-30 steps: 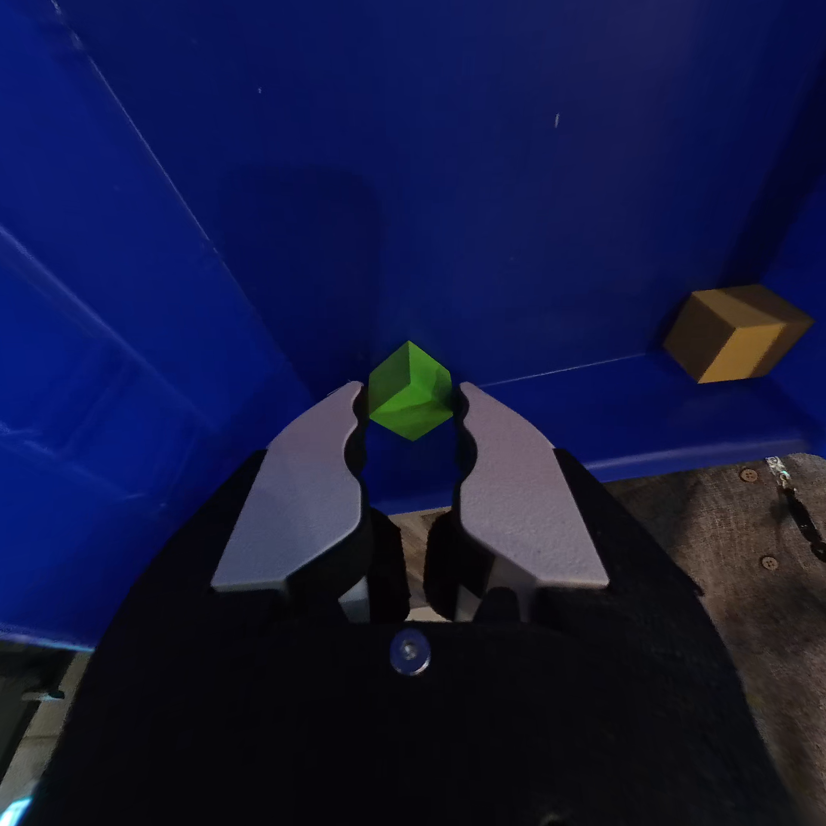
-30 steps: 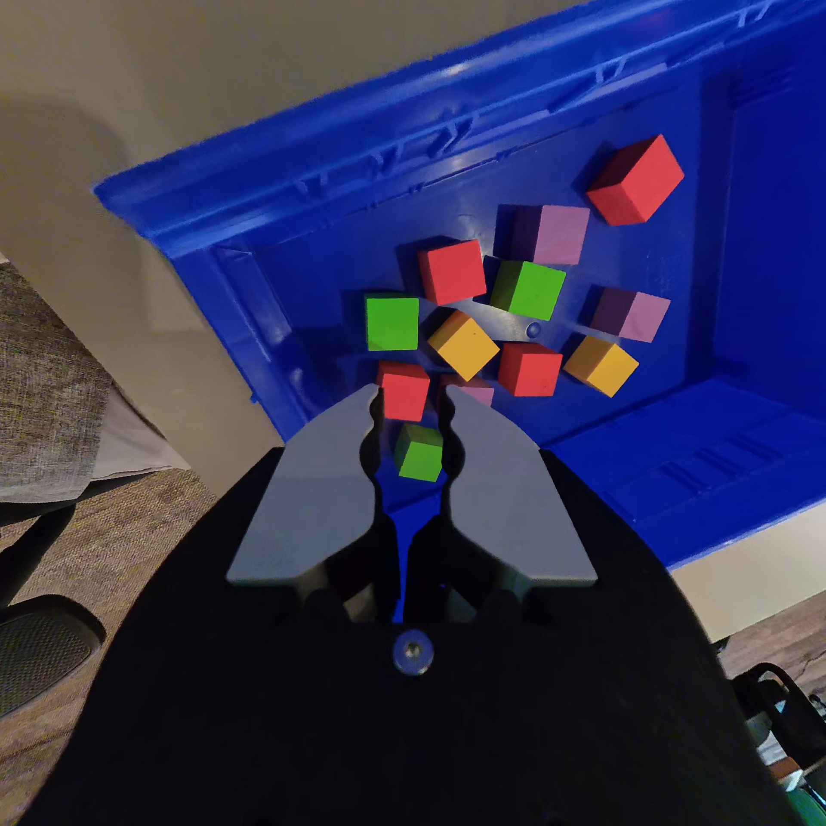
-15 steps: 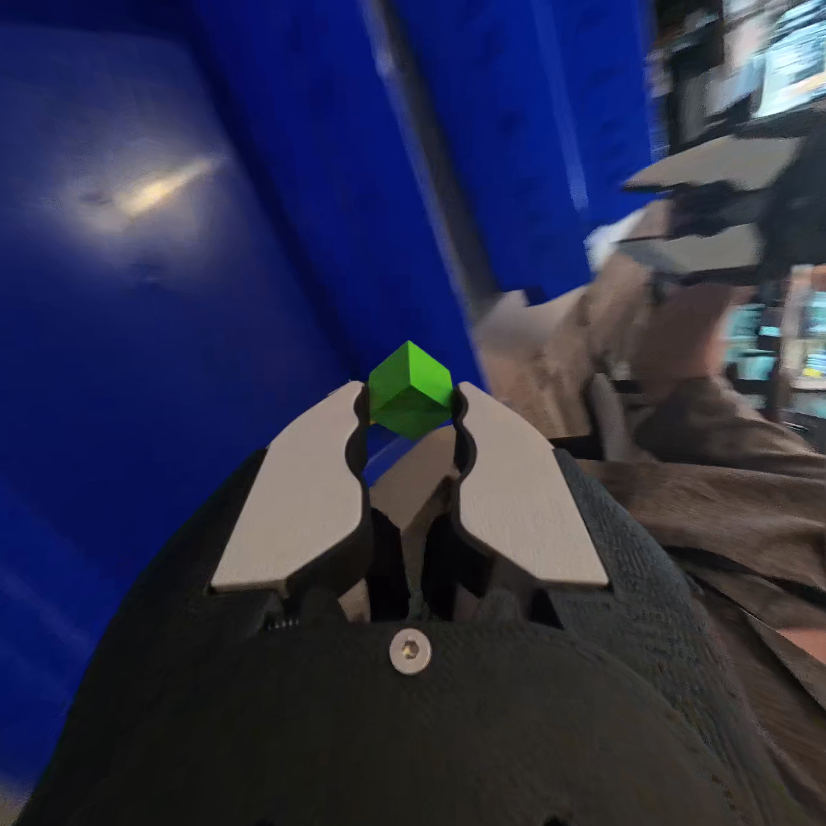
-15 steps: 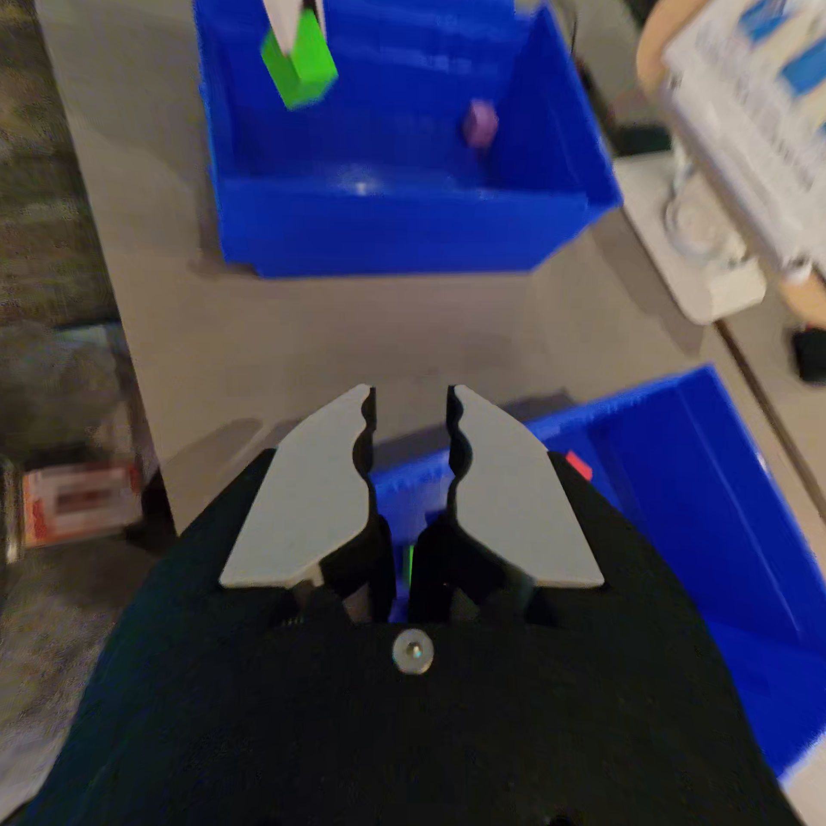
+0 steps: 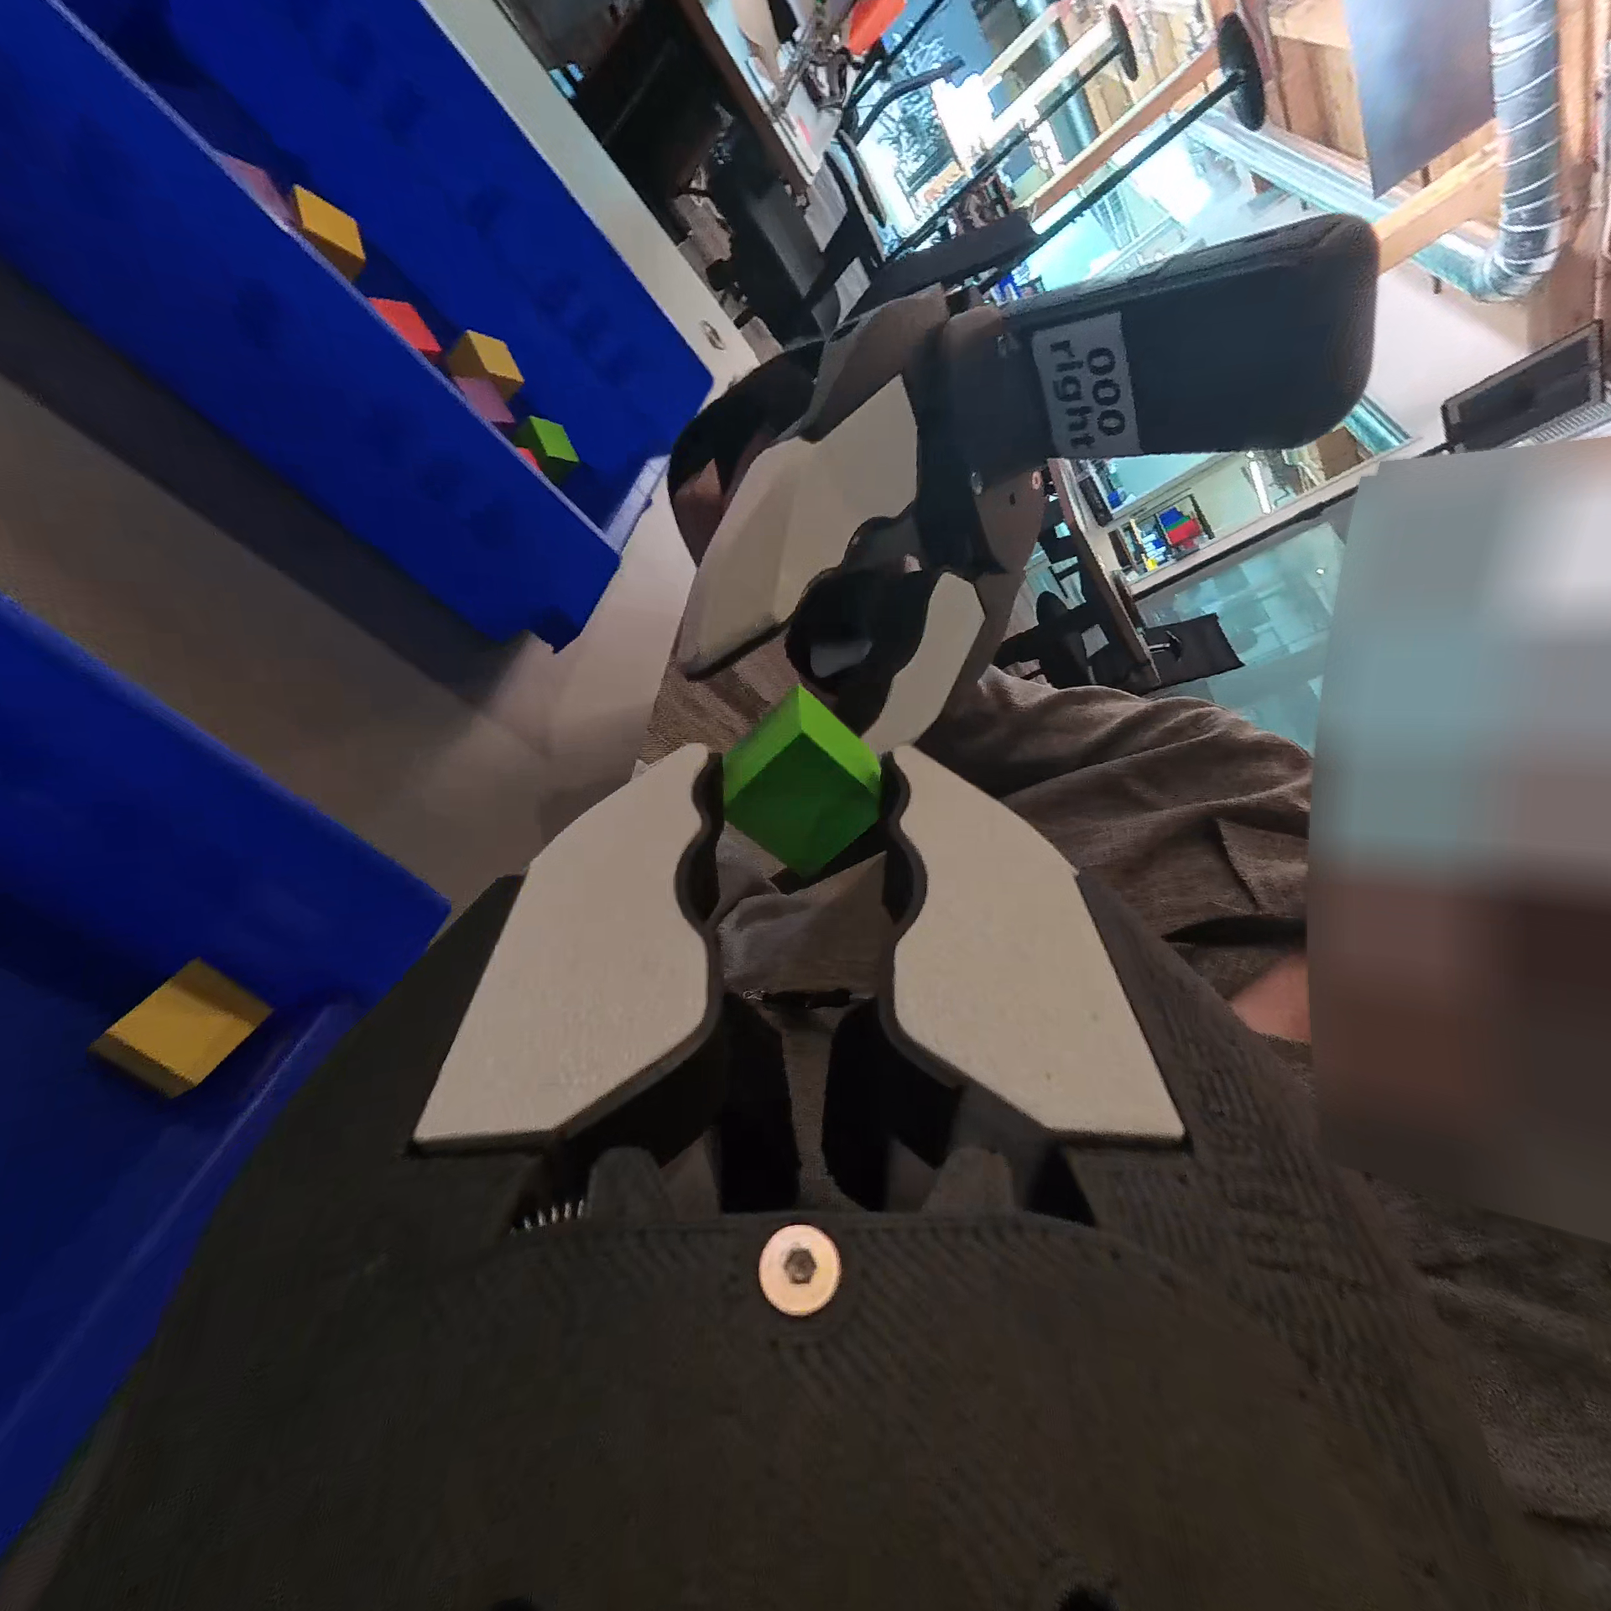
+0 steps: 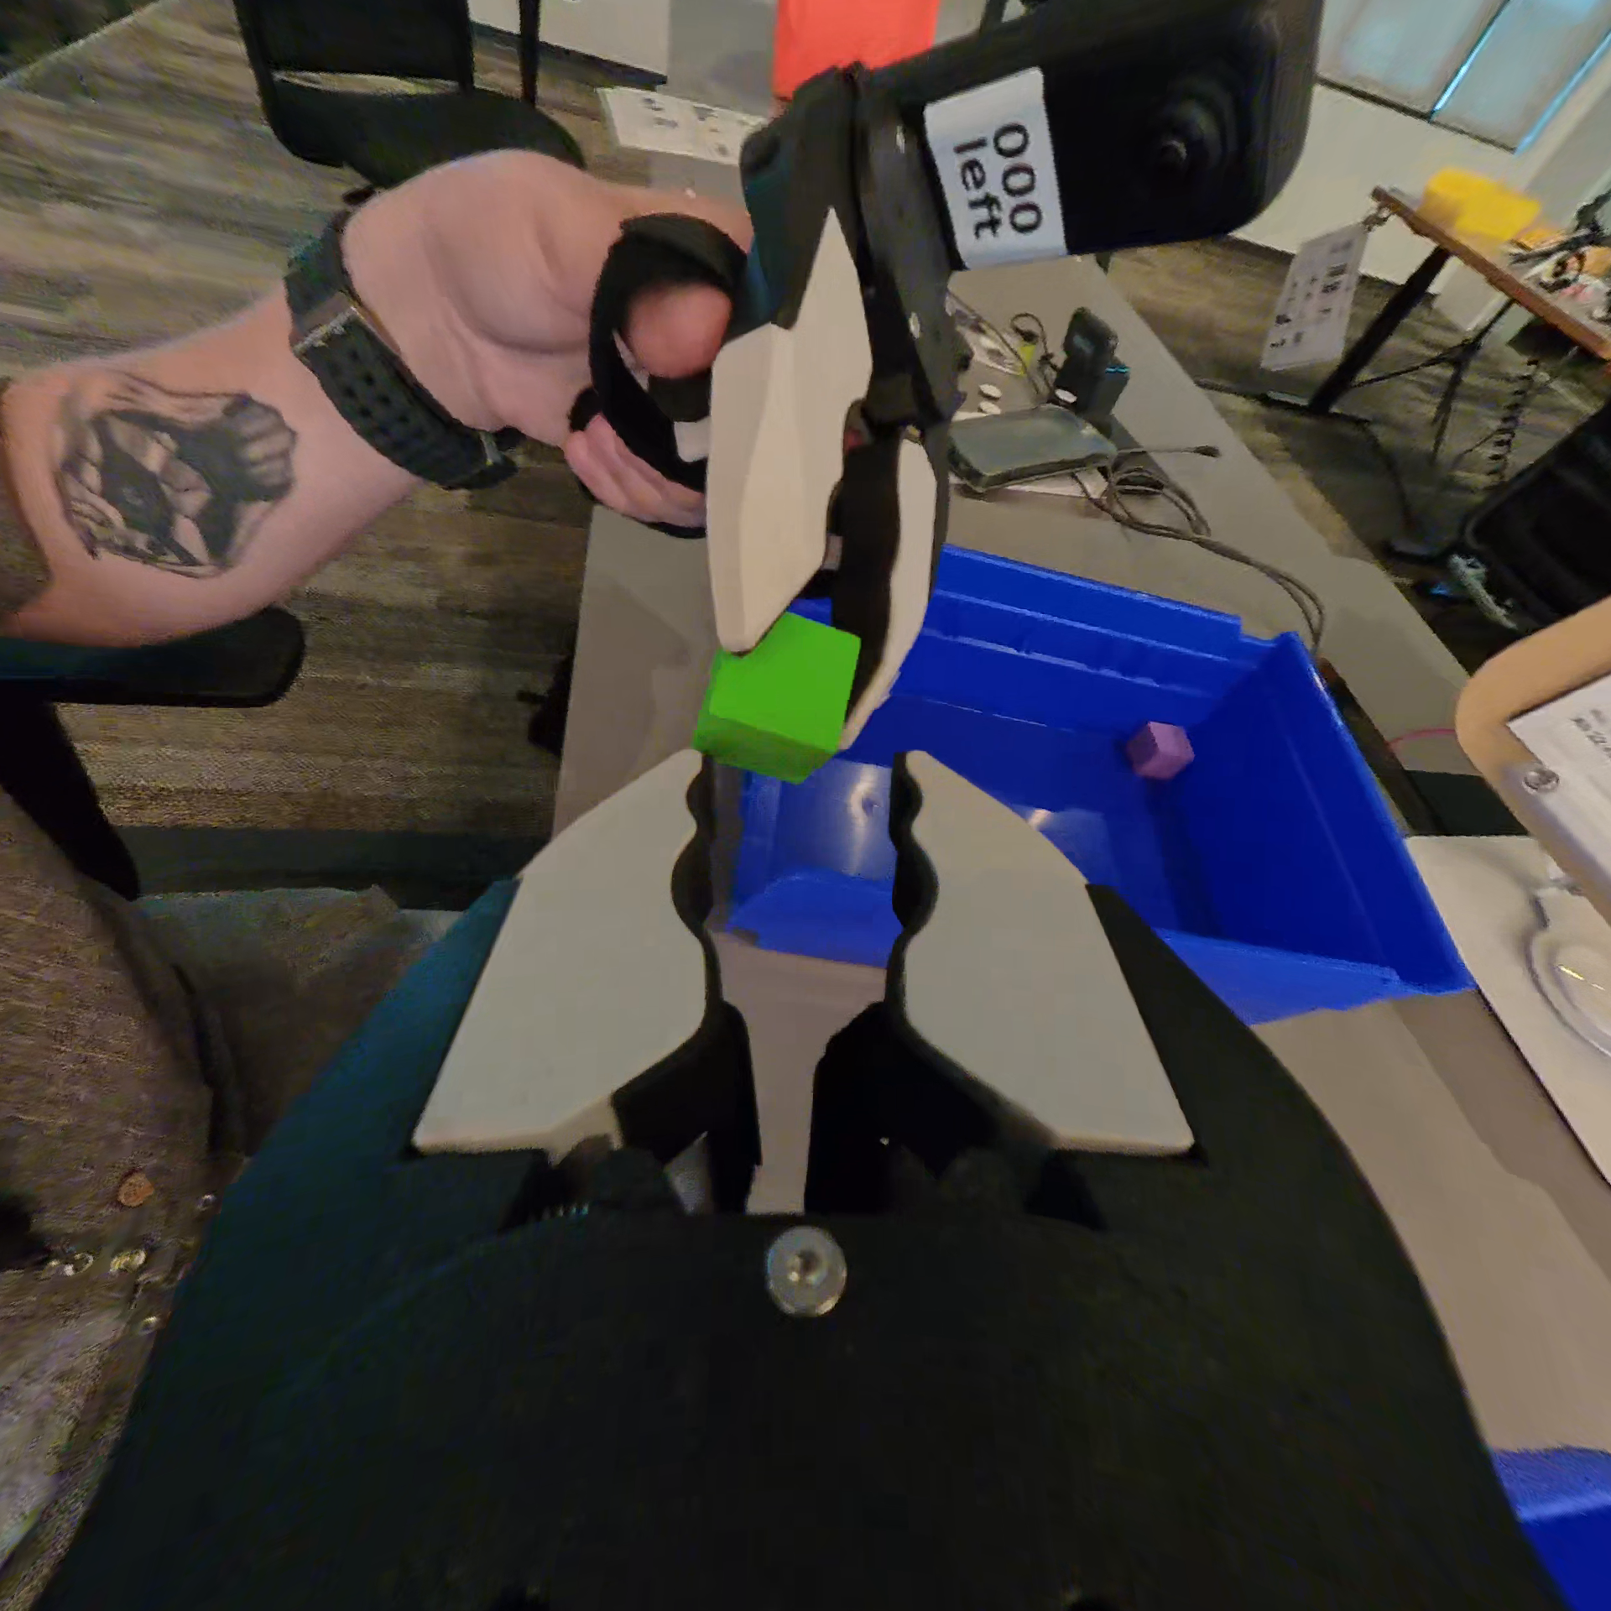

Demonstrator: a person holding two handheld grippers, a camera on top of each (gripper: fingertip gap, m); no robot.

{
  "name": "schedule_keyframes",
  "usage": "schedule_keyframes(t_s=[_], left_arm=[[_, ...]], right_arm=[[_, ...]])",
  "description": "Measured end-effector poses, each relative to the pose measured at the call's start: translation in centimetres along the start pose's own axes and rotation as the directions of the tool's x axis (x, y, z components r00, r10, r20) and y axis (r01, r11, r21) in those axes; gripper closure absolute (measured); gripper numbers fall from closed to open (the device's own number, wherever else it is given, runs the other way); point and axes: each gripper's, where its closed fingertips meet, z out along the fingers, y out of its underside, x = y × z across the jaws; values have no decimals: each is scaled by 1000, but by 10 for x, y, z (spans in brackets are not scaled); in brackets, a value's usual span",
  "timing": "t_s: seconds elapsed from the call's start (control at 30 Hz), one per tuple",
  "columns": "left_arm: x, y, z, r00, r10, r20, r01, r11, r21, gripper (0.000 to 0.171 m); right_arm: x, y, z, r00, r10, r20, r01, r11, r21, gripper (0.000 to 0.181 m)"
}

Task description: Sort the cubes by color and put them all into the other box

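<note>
Out of the blue bin (image 6: 1238, 880) now and up over its near corner: green cube (image 6: 771, 706) clamped tight in the left gripper (image 6: 802, 689). Right gripper (image 6: 798, 767) swung in from the cube pile, open and empty, tips just beside the cube, above that same corner.

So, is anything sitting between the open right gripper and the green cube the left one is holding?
Nothing visible. The green cube, clamped in the left gripper, hangs just past the right gripper with open air between.
</note>
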Motion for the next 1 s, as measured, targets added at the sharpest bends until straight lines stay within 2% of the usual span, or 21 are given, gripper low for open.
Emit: schedule_keyframes(t_s=[0.33,0.57,0.67,0.83,1.0], left_arm=[[10,2,3,997,3,-79,-2,1000,16,138],[13,6,9,989,-16,-144,16,1000,2,139],[10,7,12,985,-35,-167,36,999,-1,139],[3,0,12,989,-43,-140,52,997,60,139],[-3,-5,12,994,-49,-98,58,993,100,139]], right_arm=[[-12,-10,0,999,-43,9,43,999,19,144],[-15,-11,4,997,-75,-2,75,997,22,133],[-17,-9,4,994,-107,-16,107,994,11,136],[-12,-5,3,990,-128,-65,127,992,-20,145],[-6,-3,3,979,-154,-132,151,988,-29,146]])
